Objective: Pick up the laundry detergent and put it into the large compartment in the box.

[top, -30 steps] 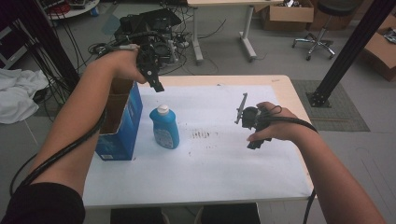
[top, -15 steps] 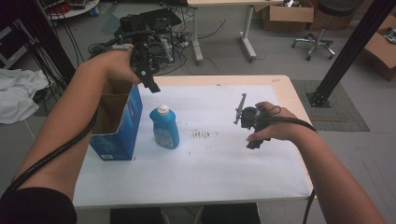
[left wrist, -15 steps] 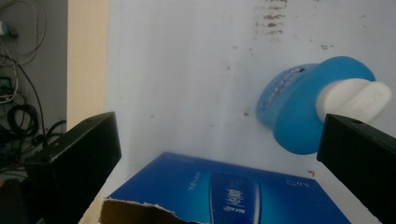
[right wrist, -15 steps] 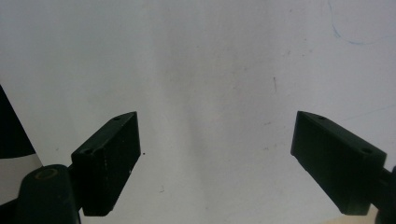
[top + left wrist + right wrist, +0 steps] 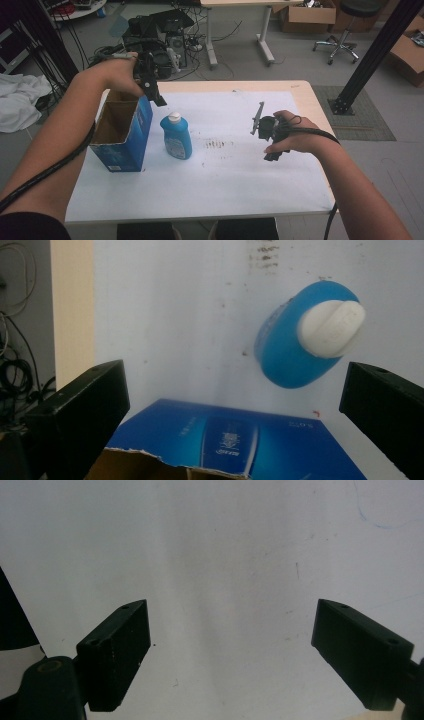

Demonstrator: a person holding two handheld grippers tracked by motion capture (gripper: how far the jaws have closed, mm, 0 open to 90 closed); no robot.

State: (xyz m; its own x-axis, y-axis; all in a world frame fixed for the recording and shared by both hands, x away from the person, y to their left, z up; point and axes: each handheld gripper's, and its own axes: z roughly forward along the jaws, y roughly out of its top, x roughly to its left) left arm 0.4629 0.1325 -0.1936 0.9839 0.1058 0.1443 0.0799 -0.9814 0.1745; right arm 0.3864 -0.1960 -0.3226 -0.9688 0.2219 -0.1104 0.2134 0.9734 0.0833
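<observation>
A blue bottle with a white cap stands upright on the white table cover. Just left of it stands a blue cardboard box with its top torn open. My left gripper hangs open above the box's far right corner, tilted down toward the bottle. In the left gripper view the bottle lies ahead between the wide-apart jaws, right of centre, and the box is at the bottom edge. My right gripper hovers low over the cover at the right; the right gripper is open over bare white cover.
A patch of dark smudges marks the cover between the bottle and my right hand. The wooden table edge shows at the far right. Behind the table lie cables and equipment on the floor, plus an office chair.
My left arm has shifted left and back, uncovering the box's open top. The left gripper stays high above the box. The right gripper has hardly moved.
</observation>
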